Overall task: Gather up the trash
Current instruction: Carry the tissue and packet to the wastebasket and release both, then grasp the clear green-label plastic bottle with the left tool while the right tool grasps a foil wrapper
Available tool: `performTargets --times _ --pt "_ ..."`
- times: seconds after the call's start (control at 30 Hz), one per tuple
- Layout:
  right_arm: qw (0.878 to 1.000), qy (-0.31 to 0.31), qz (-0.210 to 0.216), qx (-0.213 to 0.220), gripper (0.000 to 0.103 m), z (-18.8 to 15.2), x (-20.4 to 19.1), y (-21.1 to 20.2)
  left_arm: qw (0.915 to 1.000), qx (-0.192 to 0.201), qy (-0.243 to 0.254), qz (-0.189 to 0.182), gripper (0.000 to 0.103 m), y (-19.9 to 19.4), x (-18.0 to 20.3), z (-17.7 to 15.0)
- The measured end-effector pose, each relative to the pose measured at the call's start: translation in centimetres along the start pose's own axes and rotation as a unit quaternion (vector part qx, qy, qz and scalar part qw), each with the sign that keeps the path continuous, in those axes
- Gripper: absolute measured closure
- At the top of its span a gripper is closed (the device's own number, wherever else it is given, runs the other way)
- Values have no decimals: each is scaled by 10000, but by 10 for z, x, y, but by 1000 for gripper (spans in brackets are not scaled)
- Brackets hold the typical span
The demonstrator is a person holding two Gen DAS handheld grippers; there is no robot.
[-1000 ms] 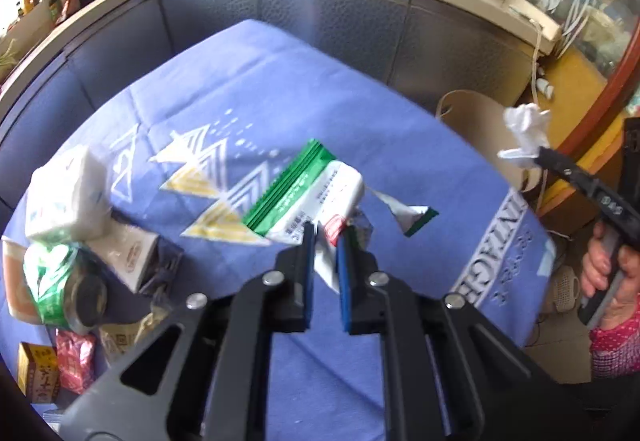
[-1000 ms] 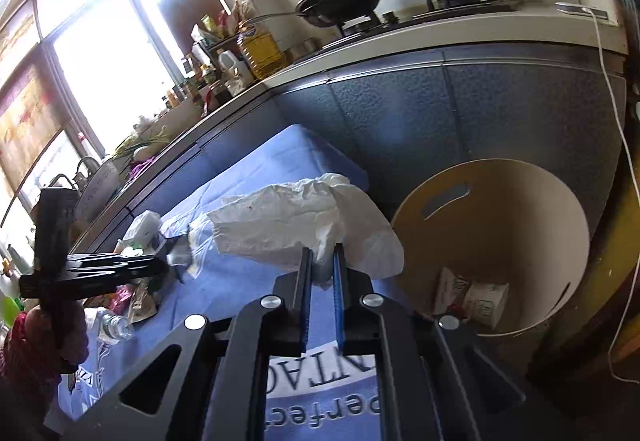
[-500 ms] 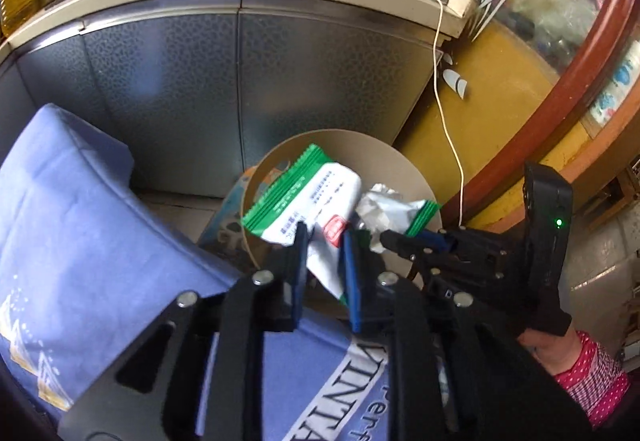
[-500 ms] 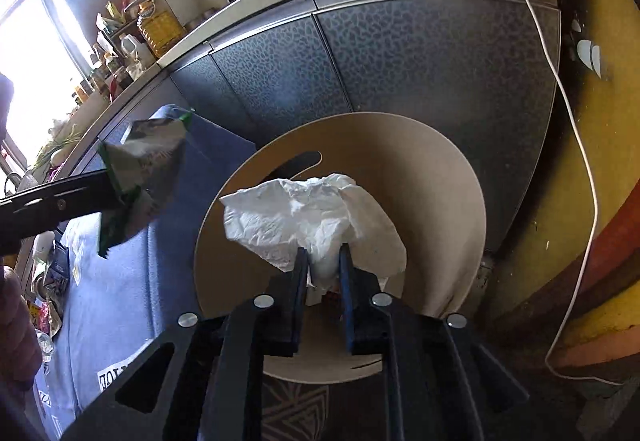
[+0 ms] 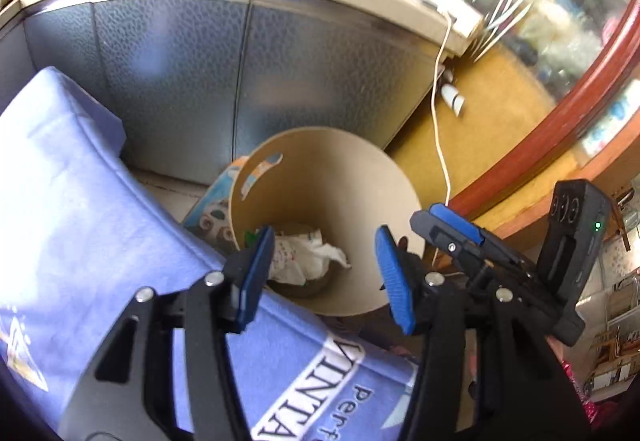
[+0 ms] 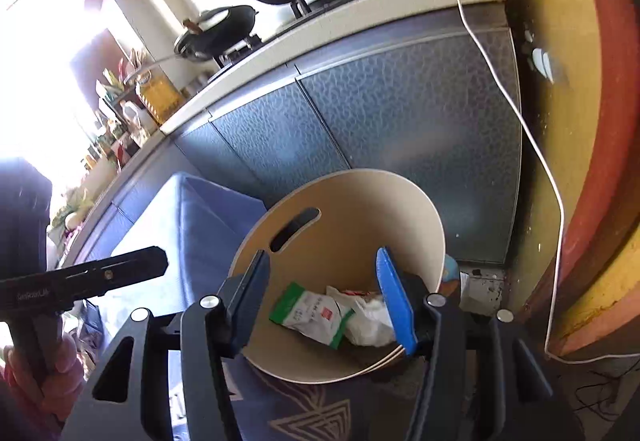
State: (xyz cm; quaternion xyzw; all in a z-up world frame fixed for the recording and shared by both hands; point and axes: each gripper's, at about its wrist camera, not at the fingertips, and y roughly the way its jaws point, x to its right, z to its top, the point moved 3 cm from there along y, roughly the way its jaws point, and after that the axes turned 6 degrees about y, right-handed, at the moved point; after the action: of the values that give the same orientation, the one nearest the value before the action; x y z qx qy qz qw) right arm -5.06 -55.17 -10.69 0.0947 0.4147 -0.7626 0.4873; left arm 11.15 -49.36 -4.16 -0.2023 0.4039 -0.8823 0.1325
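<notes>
Release over the waste bin (image 6: 404, 201). My left gripper (image 5: 326, 277) and right gripper (image 6: 324, 301) hang above it, jaws opening with nothing between them; the green-edged wrapper (image 6: 310, 315) and crumpled tissue (image 6: 370, 323) lie inside. I should withdraw upward, clear of the rim.

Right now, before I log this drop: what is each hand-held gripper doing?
Left hand-held gripper: jaws opening, nothing between them.
Right hand-held gripper: jaws opening, nothing between them; green-and-white wrapper lies in the bin.
</notes>
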Motion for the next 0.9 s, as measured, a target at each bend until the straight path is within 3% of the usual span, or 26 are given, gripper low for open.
performTargets --times 0.27,0.43,0.57,0.63,0.67,0.73,0.9 --pt "9985 -264 472 83 47 -21 -51 -28 9955 785 -91 527 52 -86 -4 -58" --pt "9940 -683 831 -174 47 -51 -104 -30 9848 1128 -265 1293 52 -146 -29 -127" --pt "9816 -1204 1332 -657 47 -88 -160 -18 9745 1203 -679 1766 52 -202 -65 -193" --pt "9729 -1401 1567 -965 47 -110 -192 -9 9666 1206 -1024 2016 51 -233 -88 -228" --pt "9684 -1463 1678 -1126 47 -123 -208 -7 9612 1220 -1243 2137 43 -248 -100 -247" --pt "9569 -1562 1930 -1506 50 -144 -237 3 9463 1311 -1753 2381 36 -280 -124 -282" --pt "9251 -1875 2345 -2323 63 -204 -316 32 9127 1496 -2905 2454 35 -326 -172 -350"
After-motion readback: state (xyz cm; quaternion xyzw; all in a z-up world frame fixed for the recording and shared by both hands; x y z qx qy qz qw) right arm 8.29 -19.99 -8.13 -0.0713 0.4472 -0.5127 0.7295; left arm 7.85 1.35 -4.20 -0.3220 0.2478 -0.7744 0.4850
